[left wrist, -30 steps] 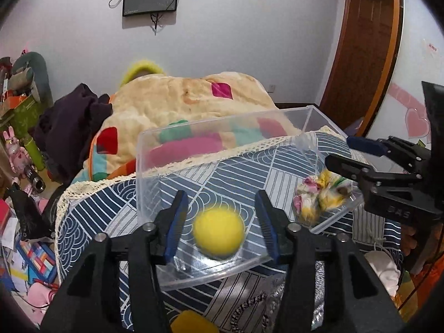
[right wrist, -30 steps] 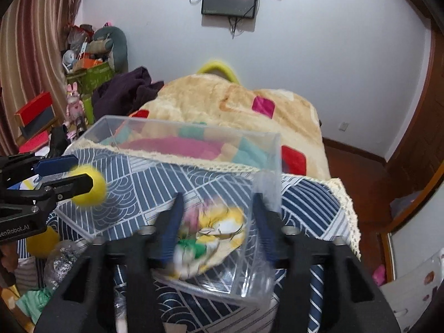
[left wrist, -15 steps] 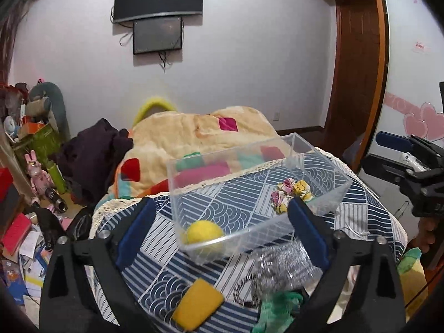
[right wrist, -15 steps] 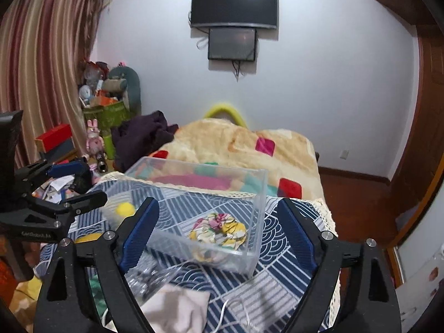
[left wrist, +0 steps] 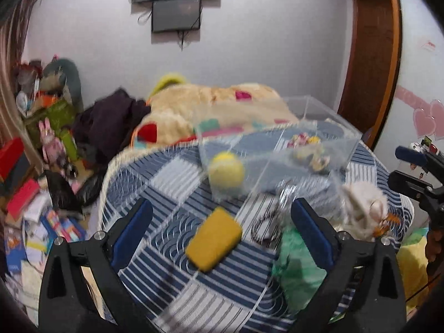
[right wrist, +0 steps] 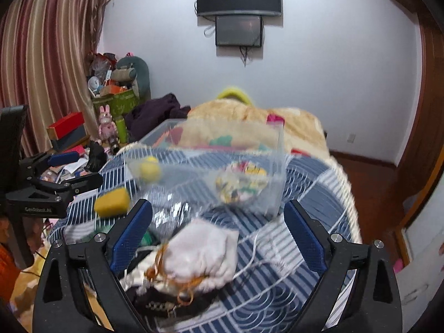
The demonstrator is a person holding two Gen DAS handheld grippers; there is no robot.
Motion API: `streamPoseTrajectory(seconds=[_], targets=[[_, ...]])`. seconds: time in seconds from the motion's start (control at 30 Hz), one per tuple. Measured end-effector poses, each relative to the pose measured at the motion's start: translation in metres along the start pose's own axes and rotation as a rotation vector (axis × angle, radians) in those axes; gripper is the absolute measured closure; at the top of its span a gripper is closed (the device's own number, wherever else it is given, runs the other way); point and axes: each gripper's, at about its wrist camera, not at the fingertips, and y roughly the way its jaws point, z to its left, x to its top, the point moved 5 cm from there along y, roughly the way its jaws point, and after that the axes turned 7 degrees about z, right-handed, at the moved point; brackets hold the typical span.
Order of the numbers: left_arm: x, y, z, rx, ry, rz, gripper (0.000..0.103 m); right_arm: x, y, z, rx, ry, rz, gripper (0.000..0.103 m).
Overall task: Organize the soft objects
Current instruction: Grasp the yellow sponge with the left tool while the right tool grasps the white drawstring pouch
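Note:
A clear plastic bin point(left wrist: 344, 141) point(right wrist: 274, 194) sits on the blue striped tablecloth and holds a yellow ball point(left wrist: 226, 169) point(right wrist: 149, 168) and a floral scrunchie point(left wrist: 310, 149) point(right wrist: 241, 181). In front of it lie a yellow sponge point(left wrist: 213, 238) point(right wrist: 112, 202), a green cloth point(left wrist: 299, 266), a white pouch point(left wrist: 363, 208) point(right wrist: 202, 252) and a silvery scourer point(left wrist: 280, 202). My left gripper point(left wrist: 220, 236) is open and empty above the sponge. My right gripper point(right wrist: 217, 236) is open and empty above the white pouch.
The tablecloth point(left wrist: 166, 272) covers a small table. Behind it lies a bed with a beige blanket point(right wrist: 249, 116) and dark clothes point(left wrist: 108, 122). Boxes and toys clutter the floor at the left point(left wrist: 30, 194). A wooden door point(left wrist: 369, 55) stands at the right.
Both grippers opened wide, released the ball and scrunchie into the bin, and pulled back toward me. The sponge, green cloth and white pouch now lie between the fingers.

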Motion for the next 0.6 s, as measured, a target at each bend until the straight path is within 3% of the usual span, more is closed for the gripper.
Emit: streamPoseTrajectory(seconds=[0.2, 0.27, 0.4, 0.47, 0.53, 0.6], targets=[[-0.023, 0.026, 0.012, -0.021, -0.075, 0.052, 0.005, -0.025, 0.028, -0.010, 0.027, 0.064, 0.095, 0.008], [-0.024, 0.035, 0.012, -0.032, -0.071, 0.075, 0.020, -0.030, 0.033, -0.013, 0.053, 0.093, 0.114, 0.008], [-0.027, 0.049, 0.011, -0.030, -0.065, 0.101, 0.029, -0.041, 0.041, -0.014, 0.106, 0.116, 0.147, 0.009], [-0.029, 0.056, 0.012, -0.038, -0.070, 0.115, 0.040, -0.045, 0.044, -0.010, 0.113, 0.093, 0.159, 0.018], [-0.033, 0.061, 0.012, -0.058, -0.083, 0.133, 0.048, -0.047, 0.046, -0.005, 0.142, 0.085, 0.170, 0.043], [-0.034, 0.059, 0.012, -0.056, -0.085, 0.122, 0.050, -0.047, 0.045, -0.001, 0.153, 0.077, 0.167, 0.050]])
